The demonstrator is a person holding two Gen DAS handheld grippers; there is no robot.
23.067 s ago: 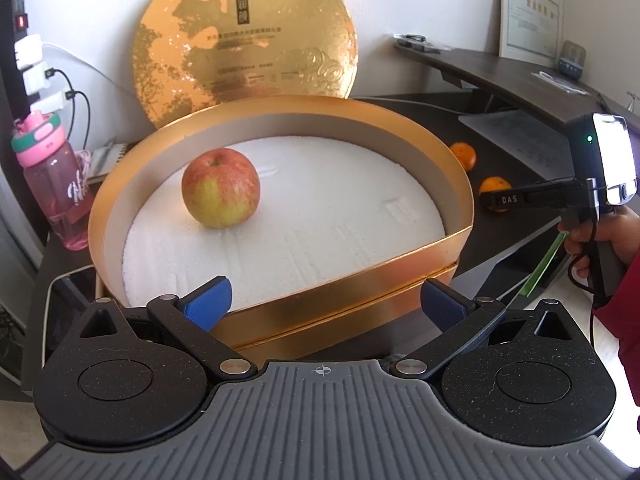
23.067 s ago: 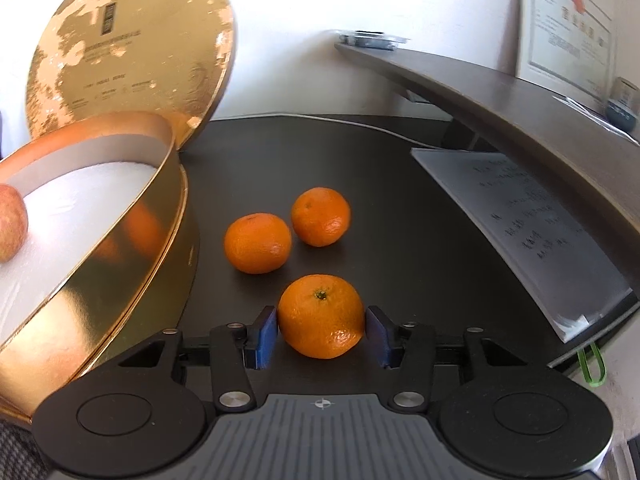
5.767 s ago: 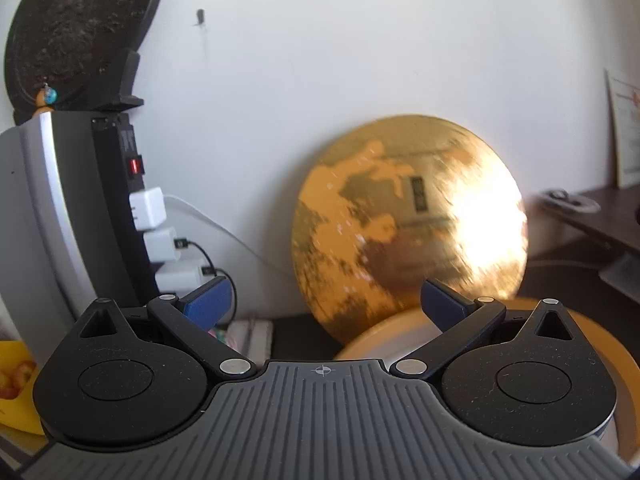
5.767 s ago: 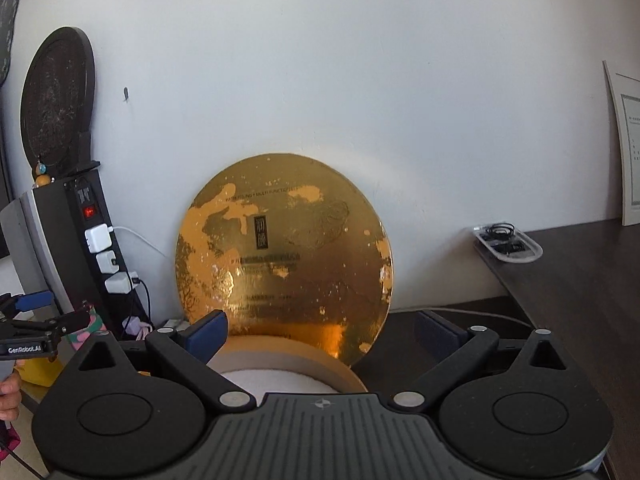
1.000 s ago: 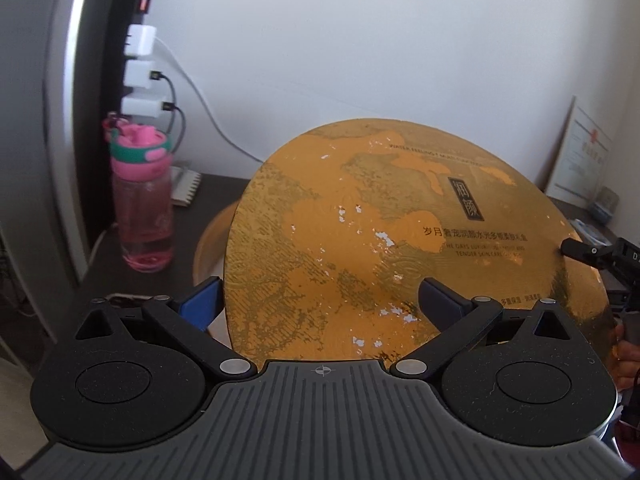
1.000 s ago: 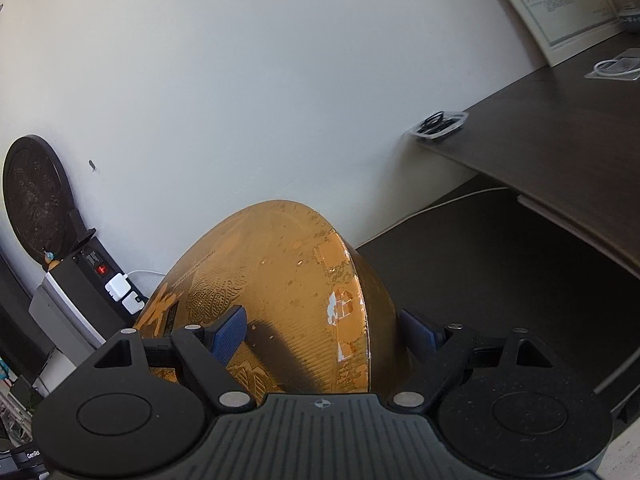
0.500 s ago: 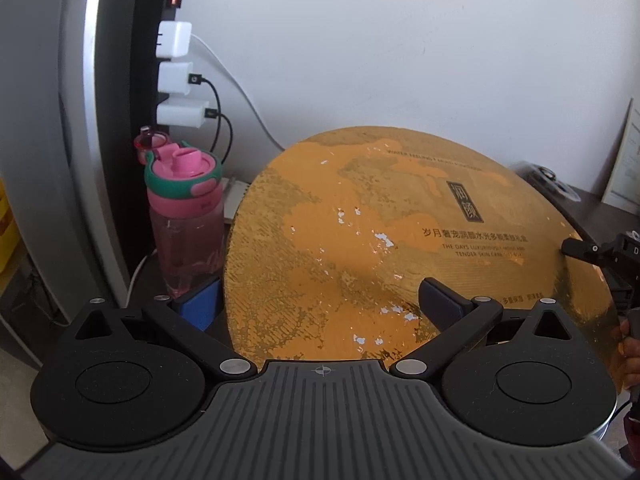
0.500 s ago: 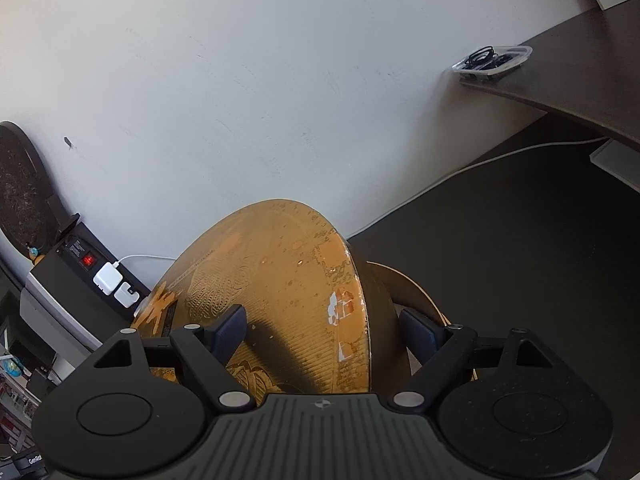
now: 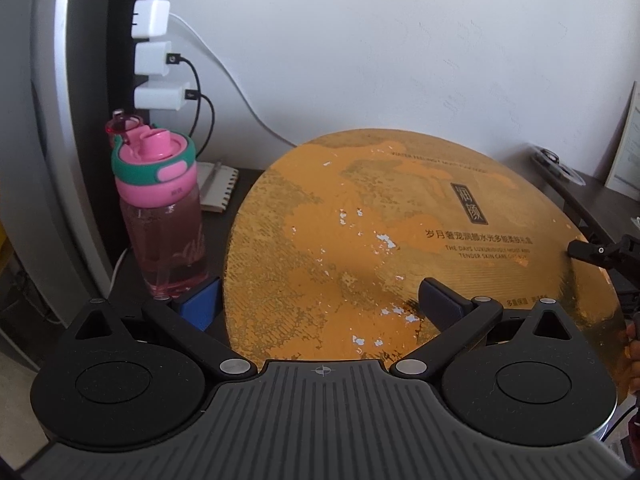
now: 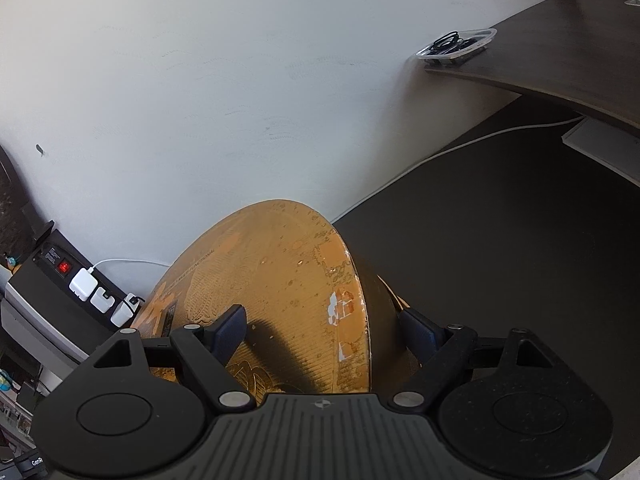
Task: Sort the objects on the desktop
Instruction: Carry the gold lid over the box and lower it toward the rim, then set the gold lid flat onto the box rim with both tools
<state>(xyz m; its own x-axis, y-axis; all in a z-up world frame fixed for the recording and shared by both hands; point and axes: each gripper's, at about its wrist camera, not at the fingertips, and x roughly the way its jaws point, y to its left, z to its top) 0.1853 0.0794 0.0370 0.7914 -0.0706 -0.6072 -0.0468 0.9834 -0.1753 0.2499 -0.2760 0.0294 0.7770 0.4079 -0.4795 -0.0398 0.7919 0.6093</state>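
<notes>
The round gold lid [image 9: 380,240] hangs tilted between both grippers. My left gripper [image 9: 320,304] is shut on its near left rim, with one finger on the printed face and the other under the edge. My right gripper [image 10: 322,330] is shut on the opposite rim of the lid [image 10: 280,280], one finger on top and one behind the rim; its black tip [image 9: 592,252] shows at the lid's right edge in the left wrist view. Just a sliver of the gold box [image 10: 398,302] shows below the lid. The fruit is hidden.
A pink water bottle [image 9: 164,216] stands close on the left, before a power strip with white chargers [image 9: 154,64] and a spiral notebook [image 9: 218,192]. A white cable [image 10: 460,148] crosses the dark desk [image 10: 500,260]. A raised shelf [image 10: 560,52] carries a clear tray [image 10: 456,46].
Both grippers have carried the lid lower and toward the bottle and wall. The box rim that showed beside the lid half a second ago is now nearly covered.
</notes>
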